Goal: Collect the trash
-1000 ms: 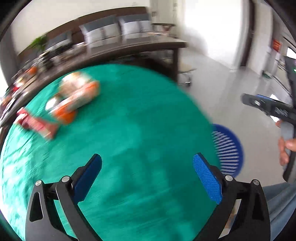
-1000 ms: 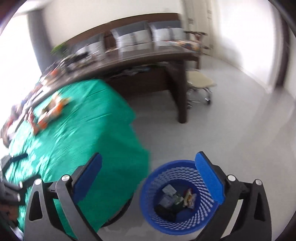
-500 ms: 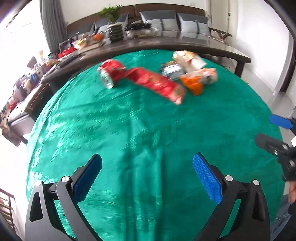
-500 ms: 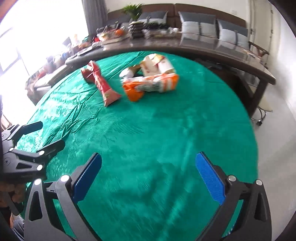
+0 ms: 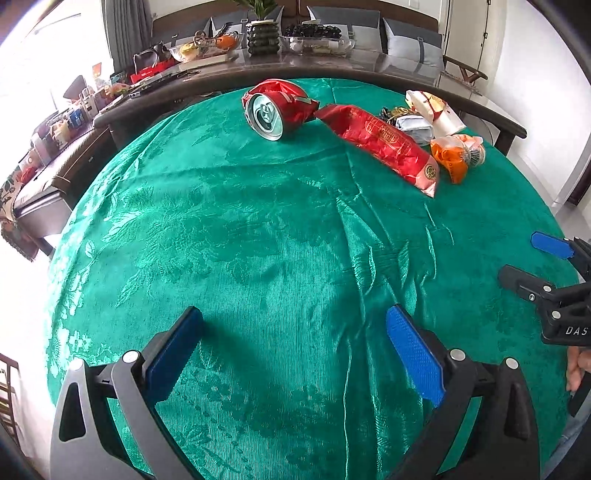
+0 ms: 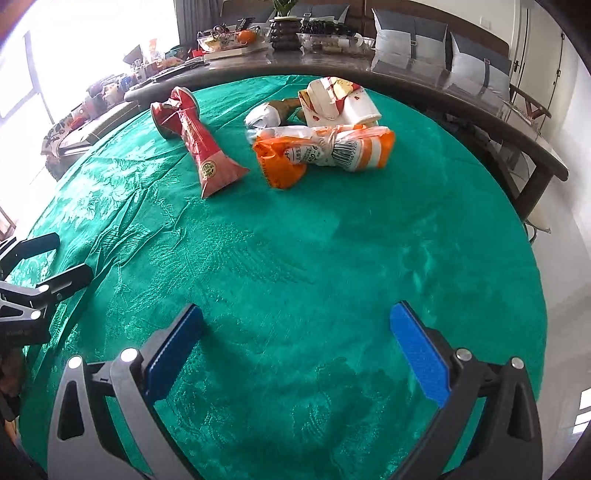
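Note:
On the far part of the round green table (image 5: 258,240) lies trash: a crushed red can (image 5: 275,109), a long red wrapper (image 5: 384,146), an orange-and-white snack bag (image 5: 458,153) and a white carton (image 5: 436,110). The right wrist view shows the same can (image 6: 173,110), red wrapper (image 6: 207,155), orange-and-white bag (image 6: 325,151) and white carton (image 6: 340,99). My left gripper (image 5: 295,343) is open over the near cloth, holding nothing. My right gripper (image 6: 299,343) is open too, with nothing between its fingers. Each gripper shows at the edge of the other's view.
A long dark wooden table (image 5: 332,62) with bowls, a vase and clutter curves behind the green one. Grey cushions (image 6: 410,33) line the back wall. Pale floor (image 6: 565,258) lies to the right. A hand (image 5: 576,369) holds the right gripper's handle.
Both grippers swung from the floor and the blue basket back over the green table. The trash pile now sits nearer and sharper in both views. Both stayed open.

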Demonstrator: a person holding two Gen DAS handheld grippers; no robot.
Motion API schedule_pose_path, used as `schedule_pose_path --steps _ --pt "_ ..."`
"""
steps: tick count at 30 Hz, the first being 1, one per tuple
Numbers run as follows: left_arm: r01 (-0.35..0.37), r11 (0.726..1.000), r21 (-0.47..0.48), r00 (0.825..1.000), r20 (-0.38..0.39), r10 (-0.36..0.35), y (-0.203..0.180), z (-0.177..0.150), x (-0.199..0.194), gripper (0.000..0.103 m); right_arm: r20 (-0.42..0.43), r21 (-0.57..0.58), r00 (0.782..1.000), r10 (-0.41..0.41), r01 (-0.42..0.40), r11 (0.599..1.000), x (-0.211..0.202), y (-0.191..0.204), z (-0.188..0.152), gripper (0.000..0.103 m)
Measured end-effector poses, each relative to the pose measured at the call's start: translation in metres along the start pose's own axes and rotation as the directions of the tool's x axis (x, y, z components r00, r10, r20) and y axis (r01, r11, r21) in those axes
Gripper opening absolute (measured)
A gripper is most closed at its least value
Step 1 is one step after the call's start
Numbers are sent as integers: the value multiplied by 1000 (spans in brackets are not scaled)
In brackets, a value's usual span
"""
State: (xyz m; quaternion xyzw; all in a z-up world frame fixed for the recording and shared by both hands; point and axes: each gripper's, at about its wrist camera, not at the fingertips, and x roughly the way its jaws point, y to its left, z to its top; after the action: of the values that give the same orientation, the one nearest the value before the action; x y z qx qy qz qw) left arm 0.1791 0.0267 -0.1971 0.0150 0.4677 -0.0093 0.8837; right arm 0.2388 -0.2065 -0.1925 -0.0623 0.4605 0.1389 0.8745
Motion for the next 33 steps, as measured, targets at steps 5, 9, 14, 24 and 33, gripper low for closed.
schedule_pose_path --steps 5,9,14,24,33 --pt "-4 1000 -6 1000 1 4 -2 3 2 99 0 -1 1000 -3 3 1000 1 1 1 98" --pt "-35 999 -14 999 2 35 -8 21 4 99 0 2 1000 0 0 1000 1 1 1 98" --pt "48 996 -75 995 94 -41 -33 76 -2 99 -1 1 1000 -3 3 1000 2 3 2 98" --pt "-29 994 -107 1000 4 30 -81 128 64 99 -1 3 1000 -1 1 1000 1 3 1 98" --pt "172 981 -88 985 13 -171 -65 118 57 27 -1 3 1000 -1 1 1000 1 3 2 98"
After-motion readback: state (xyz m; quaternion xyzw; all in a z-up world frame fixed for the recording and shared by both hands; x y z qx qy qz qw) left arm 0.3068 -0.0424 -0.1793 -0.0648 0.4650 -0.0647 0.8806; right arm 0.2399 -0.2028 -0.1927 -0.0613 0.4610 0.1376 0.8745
